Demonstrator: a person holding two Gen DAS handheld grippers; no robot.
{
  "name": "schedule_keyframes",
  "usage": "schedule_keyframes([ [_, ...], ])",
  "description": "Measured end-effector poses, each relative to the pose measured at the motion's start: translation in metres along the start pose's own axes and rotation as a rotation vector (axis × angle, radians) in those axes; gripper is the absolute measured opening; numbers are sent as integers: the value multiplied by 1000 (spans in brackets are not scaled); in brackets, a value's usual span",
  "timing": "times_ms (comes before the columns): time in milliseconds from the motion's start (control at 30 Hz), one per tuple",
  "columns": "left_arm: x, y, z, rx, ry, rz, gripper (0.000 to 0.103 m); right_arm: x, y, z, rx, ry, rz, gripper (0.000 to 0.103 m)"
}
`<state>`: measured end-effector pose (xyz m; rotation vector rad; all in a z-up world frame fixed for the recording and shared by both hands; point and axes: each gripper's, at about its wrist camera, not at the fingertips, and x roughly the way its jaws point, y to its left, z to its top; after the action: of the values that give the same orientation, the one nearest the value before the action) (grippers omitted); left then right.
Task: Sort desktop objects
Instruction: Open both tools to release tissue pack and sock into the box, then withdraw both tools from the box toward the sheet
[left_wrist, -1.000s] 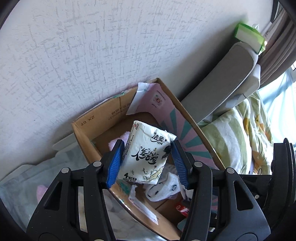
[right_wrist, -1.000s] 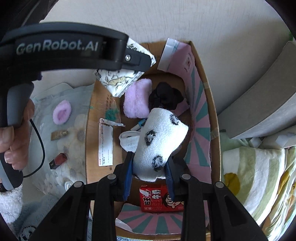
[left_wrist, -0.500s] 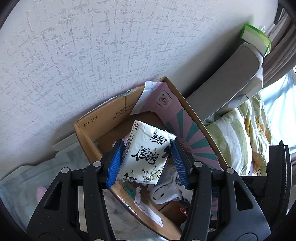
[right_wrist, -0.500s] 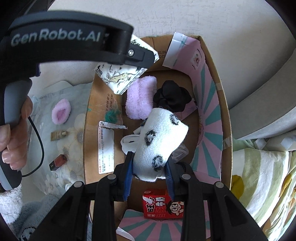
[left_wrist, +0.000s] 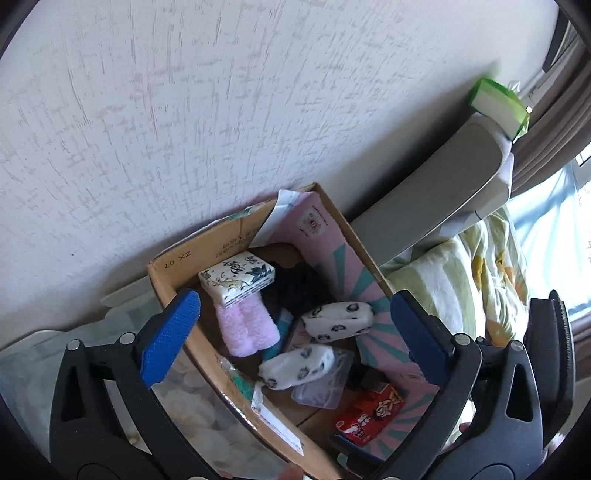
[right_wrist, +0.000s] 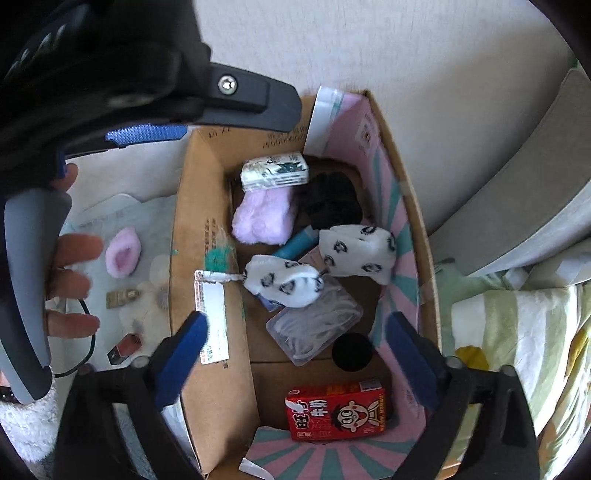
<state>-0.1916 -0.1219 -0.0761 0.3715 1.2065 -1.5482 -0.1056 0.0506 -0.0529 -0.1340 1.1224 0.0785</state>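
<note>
Items left to sort, a pink puff (right_wrist: 123, 252), a small brown piece (right_wrist: 122, 298) and a red-black block (right_wrist: 125, 347), lie on the bench left of the cardboard box (right_wrist: 207, 229). Left gripper (left_wrist: 291, 339) is nearer. Right gripper (right_wrist: 295, 354) hovers over the box. Both jaws have just been opening, now wide and empty, tissue pack (left_wrist: 238, 277) and spotted sock (right_wrist: 356, 254) inside.

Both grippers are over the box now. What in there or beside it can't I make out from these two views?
- Black round object, right wrist view: too dark to identify.
- Blue tube, both views: mostly covered by the spotted socks.
- Small items on the table, right wrist view: too small, partly behind the hand.
- Black fabric, left wrist view: shape lost in shadow.
</note>
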Motion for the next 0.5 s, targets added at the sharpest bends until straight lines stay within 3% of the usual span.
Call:
schedule_keyframes([
  [500, -37, 10, -9, -13, -46, -5, 103, -27, 16, -10, -64, -90, 16, 103],
])
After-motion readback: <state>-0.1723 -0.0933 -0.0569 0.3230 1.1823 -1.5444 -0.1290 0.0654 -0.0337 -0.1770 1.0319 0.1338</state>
